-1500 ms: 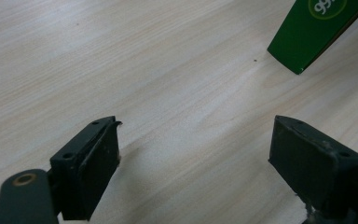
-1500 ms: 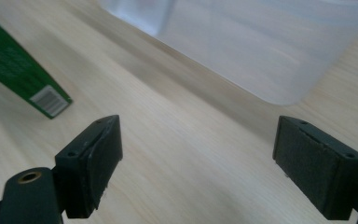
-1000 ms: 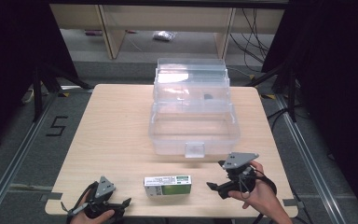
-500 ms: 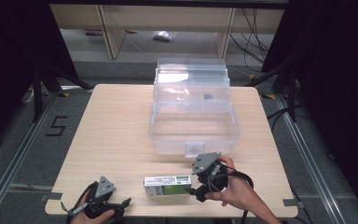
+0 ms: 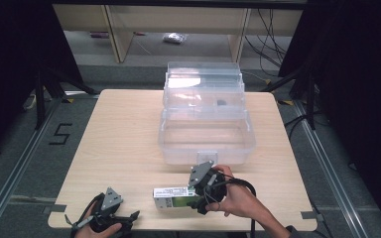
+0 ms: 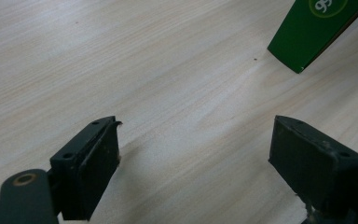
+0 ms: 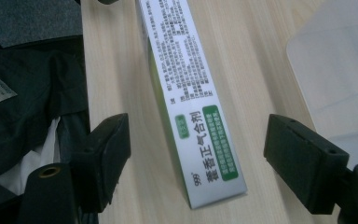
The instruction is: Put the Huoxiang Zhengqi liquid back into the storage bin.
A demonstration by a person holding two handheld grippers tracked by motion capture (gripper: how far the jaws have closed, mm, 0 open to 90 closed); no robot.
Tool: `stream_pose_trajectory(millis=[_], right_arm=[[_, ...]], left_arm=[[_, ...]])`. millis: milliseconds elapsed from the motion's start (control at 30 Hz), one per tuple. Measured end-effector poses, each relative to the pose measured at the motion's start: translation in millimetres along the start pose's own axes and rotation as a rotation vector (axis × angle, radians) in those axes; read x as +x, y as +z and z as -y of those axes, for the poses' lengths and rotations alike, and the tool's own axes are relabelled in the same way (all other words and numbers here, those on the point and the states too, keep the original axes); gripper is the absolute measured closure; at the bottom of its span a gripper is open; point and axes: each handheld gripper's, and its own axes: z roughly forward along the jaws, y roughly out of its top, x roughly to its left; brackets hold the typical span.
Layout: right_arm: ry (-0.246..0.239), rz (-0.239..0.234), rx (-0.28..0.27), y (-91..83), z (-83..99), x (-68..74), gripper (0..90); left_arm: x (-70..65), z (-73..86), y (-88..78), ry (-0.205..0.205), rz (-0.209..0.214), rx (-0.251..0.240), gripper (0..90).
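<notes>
While the left gripper [image 5: 129, 218] is resting near the table's [image 5: 124, 139] front edge with jaws apart, the right gripper [image 7: 196, 154] is straddling the box [image 7: 191, 107], jaws wide, lying before the clear bin [image 5: 208, 134].

1. A light wooden table [image 5: 124, 148] with rounded corners is seen from above at the centre of the room.
2. The table is surrounded by a grey carpeted floor [image 5: 25, 168].
3. A black figure "5" [image 5: 59, 134] is marked on the floor left of the table.
4. Metal floor rails [image 5: 327, 173] are laid along both sides of the table.
5. Dark curtains [image 5: 362, 74] are hung at left and right.
6. A pale wooden shelf unit [image 5: 114, 29] is placed beyond the table, and a small clear bag [image 5: 172, 37] is seen lying under it.
7. Black cables [image 5: 270, 34] are draped at the far right.
</notes>
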Motion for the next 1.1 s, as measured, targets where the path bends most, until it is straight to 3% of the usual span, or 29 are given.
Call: stream_pose_trajectory(millis=[700,800,967,1000,1100], right_arm=[[-0.023,-0.046,0.024,23.5,-3.2,-7.3,31.1],[-0.015,-0.062,0.036,26.8,-4.2,-6.2,33.1],[-0.048,-0.088,0.053,33.9,-7.5,-5.7,37.7],[-0.030,-0.083,0.064,34.0,-7.6,-4.7,38.2],[-0.037,-0.098,0.074,36.6,-9.3,-3.7,42.3]], left_arm=[[-0.1,0.1,0.1,0.003,-0.003,-0.002,15.3],[1.0,-0.4,-1.0,0.007,0.006,0.006,15.3],[0.4,0.0,-0.1,0.003,-0.001,-0.001,15.3],[0.4,0.0,-0.1,0.003,-0.001,-0.001,15.3],[0.2,0.0,-0.4,0.006,0.000,0.001,15.3]])
